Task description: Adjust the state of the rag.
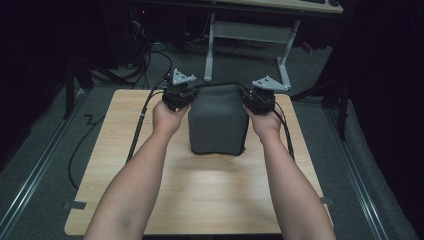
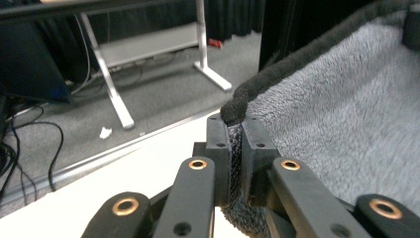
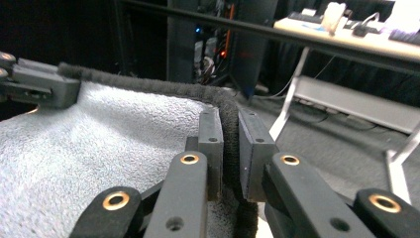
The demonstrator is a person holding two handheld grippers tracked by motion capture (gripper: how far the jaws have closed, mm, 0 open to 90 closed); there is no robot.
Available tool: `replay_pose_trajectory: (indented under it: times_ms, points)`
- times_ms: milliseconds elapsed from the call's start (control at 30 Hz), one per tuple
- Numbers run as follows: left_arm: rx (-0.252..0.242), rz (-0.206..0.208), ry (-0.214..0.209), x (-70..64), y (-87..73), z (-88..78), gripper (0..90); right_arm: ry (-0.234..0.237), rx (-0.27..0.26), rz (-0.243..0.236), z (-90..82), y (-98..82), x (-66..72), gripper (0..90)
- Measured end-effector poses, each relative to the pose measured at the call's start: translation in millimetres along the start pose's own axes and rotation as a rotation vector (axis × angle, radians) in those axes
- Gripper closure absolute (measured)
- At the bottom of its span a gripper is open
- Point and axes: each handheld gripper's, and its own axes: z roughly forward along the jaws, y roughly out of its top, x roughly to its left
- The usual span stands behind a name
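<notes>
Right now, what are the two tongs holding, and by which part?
Both hold the grey fleece cloth by its dark hemmed top edge: the left tongs are pinched on one corner, the right tongs on the other, so it hangs between them over the table.

- Left gripper (image 1: 176, 99): black body, grey three-cornered plate on top with small holes; black cable trailing from it.
- Right gripper (image 1: 260, 99): same build, black body, grey three-cornered plate on top, black cable running back beside the forearm.
- Jaws, seen in the gripper views: two flat, dark grey rectangular blocks, each with small recessed screw holes in its top face.
- Linkage: black bars with rounded ends, brass-coloured ringed pivots at each joint, plain dark holes lower down.
- Forearms: bare, no sleeves, no watch or bands visible.
- Hands: bare, no gloves.
</notes>
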Motion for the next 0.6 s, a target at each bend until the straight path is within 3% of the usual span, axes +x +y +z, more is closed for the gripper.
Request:
replay_pose_trajectory:
  times_ms: [133,300,500,533,600]
  points:
    - [0.008,-0.030,-0.030,2.9,-8.7,2.7,84.5,0.017,0.024,0.017,2.7,-6.7,-2.6,82.7]
    - [0.031,-0.080,-0.066,5.1,-23.8,8.7,84.4,0.033,0.057,-0.006,7.2,-17.1,-4.1,82.7]
    - [0.070,-0.153,-0.118,9.3,-49.0,18.0,83.9,0.072,0.105,0.035,13.0,-37.1,-7.3,82.3]
    - [0.081,-0.154,-0.120,9.4,-51.9,19.1,83.4,0.089,0.123,0.061,15.3,-44.9,-9.3,82.3]
    - [0.097,-0.158,-0.121,9.7,-56.1,20.7,83.3,0.085,0.130,0.061,16.3,-47.6,-9.4,82.4]
